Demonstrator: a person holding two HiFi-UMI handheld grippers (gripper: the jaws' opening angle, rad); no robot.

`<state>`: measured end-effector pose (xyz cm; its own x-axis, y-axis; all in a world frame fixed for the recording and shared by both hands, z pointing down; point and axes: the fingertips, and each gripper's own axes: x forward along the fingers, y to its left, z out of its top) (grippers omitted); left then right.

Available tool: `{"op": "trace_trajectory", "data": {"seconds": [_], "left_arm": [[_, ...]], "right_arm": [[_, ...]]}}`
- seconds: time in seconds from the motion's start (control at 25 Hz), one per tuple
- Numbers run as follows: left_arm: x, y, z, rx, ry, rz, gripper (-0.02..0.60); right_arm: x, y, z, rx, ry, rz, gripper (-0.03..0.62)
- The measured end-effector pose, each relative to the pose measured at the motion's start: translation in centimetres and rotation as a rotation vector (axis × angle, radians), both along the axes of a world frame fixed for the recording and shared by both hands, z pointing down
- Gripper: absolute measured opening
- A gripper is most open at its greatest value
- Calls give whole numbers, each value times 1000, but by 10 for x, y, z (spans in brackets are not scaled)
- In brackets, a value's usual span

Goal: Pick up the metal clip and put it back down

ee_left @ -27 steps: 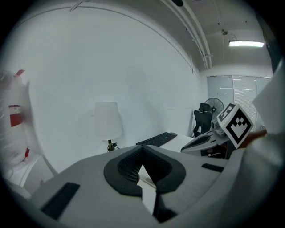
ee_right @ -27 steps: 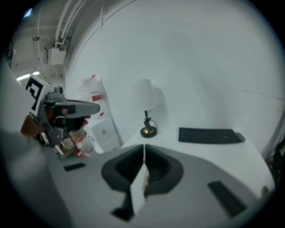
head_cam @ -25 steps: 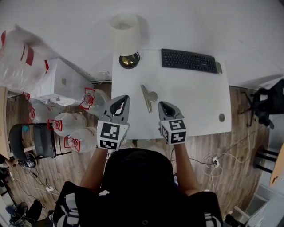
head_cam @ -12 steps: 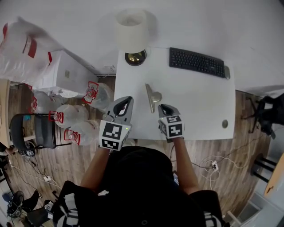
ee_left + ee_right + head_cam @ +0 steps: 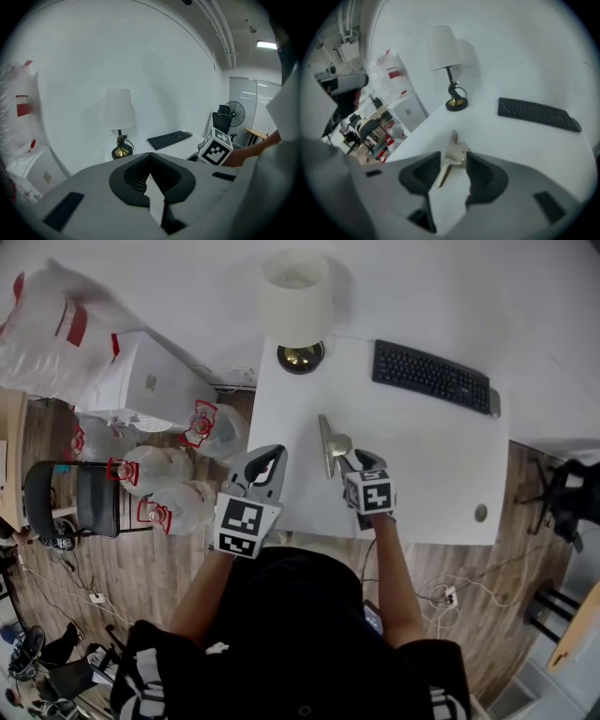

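Observation:
The metal clip (image 5: pixel 330 446) lies flat on the white desk (image 5: pixel 422 460), near its left-middle. My right gripper (image 5: pixel 352 459) sits right at the clip's near end. In the right gripper view the clip (image 5: pixel 456 152) lies between the two black pads of that gripper (image 5: pixel 452 161). Its jaws are opening; the clip's handle is close to the right pad, with a gap on the left side. My left gripper (image 5: pixel 274 453) hovers over the desk's left edge with its tips together and nothing in them; in its own view the left gripper (image 5: pixel 150 156) is shut.
A lamp (image 5: pixel 295 292) stands at the desk's far left corner and a black keyboard (image 5: pixel 431 377) lies at the back right. A small round disc (image 5: pixel 480 513) is near the front right. Plastic bags (image 5: pixel 56 329), a white cabinet (image 5: pixel 150 385) and a chair (image 5: pixel 70 512) crowd the floor left.
My right gripper has moved forward up to the clip, and its shut jaws have parted around the clip's near end. The left gripper has hardly moved.

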<state>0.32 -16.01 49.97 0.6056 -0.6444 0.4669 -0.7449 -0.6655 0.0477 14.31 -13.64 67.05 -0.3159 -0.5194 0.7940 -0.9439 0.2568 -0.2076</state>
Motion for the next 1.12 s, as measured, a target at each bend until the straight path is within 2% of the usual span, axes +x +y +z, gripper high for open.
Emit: {"op": "trace_trajectory", "data": {"seconds": [0.28, 0.52, 0.84, 0.96, 1.12], "left_arm": [[-8, 1, 8, -18, -18, -16, 23], [-15, 0, 13, -27, -31, -30, 23], [-20, -1, 15, -33, -41, -33, 25], [-19, -2, 15, -31, -38, -29, 23], [-19, -3, 16, -31, -30, -30, 24]], "right_arm": [[3, -18, 31, -75, -36, 43, 249], [0, -23, 55, -137, -68, 75, 253], [-1, -26, 63, -155, -57, 94, 252], [-1, -25, 64, -161, -46, 90, 239], [2, -23, 61, -152, -12, 87, 153]]}}
